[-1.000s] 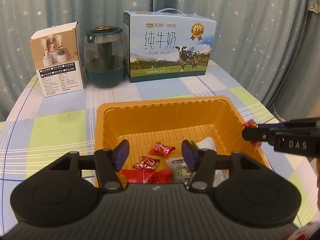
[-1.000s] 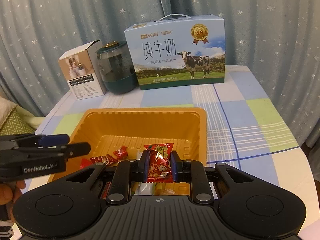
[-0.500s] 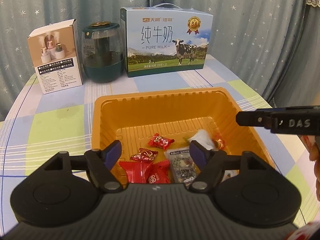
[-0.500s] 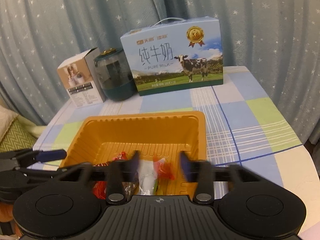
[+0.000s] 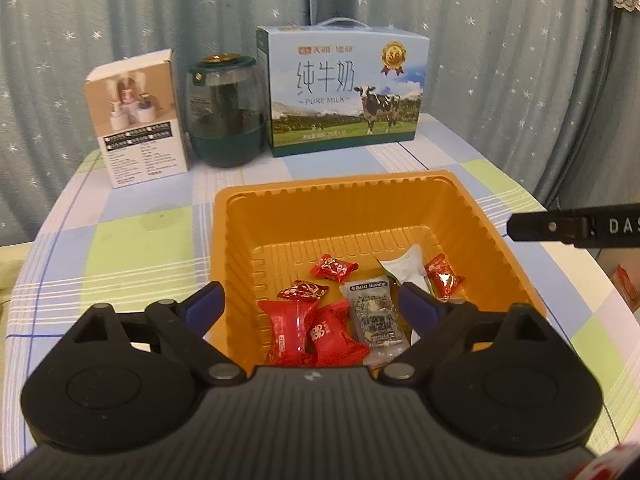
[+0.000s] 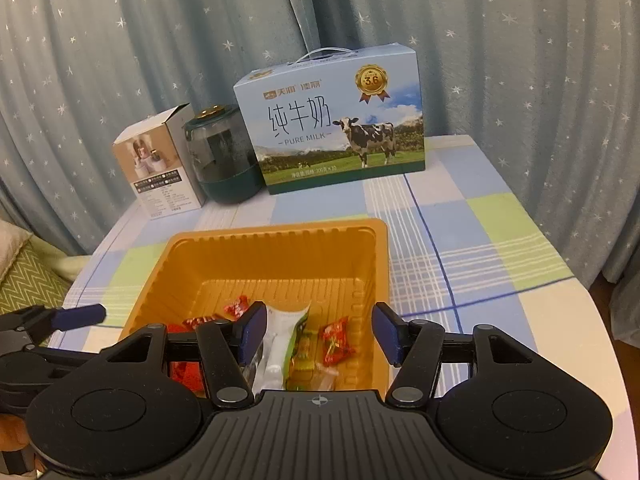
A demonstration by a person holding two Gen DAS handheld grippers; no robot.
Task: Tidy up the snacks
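Note:
An orange tray (image 5: 336, 184) sits on the checked tablecloth and holds several wrapped snacks: red candies (image 5: 334, 268), a grey packet (image 5: 374, 316) and a white-green packet (image 5: 408, 264). My left gripper (image 5: 312, 300) hovers over the tray's near end, its jaws opening wide with nothing held between them. Over the tray's near right corner (image 6: 376, 240) my right gripper (image 6: 320, 322) stands open, with a red candy (image 6: 336, 340) and the white-green packet (image 6: 286, 332) lying loose below it. Each gripper shows at the edge of the other's view.
Along the back of the table stand a blue milk carton box (image 5: 344, 92), a dark green jar (image 5: 226, 116) and a small white box (image 5: 138, 120). A starred curtain hangs behind. The table edge curves off at the right (image 6: 580, 320).
My right gripper opened and the red candy it held now lies in the tray. The left jaws spread wider. Both grippers drew back a little from the tray.

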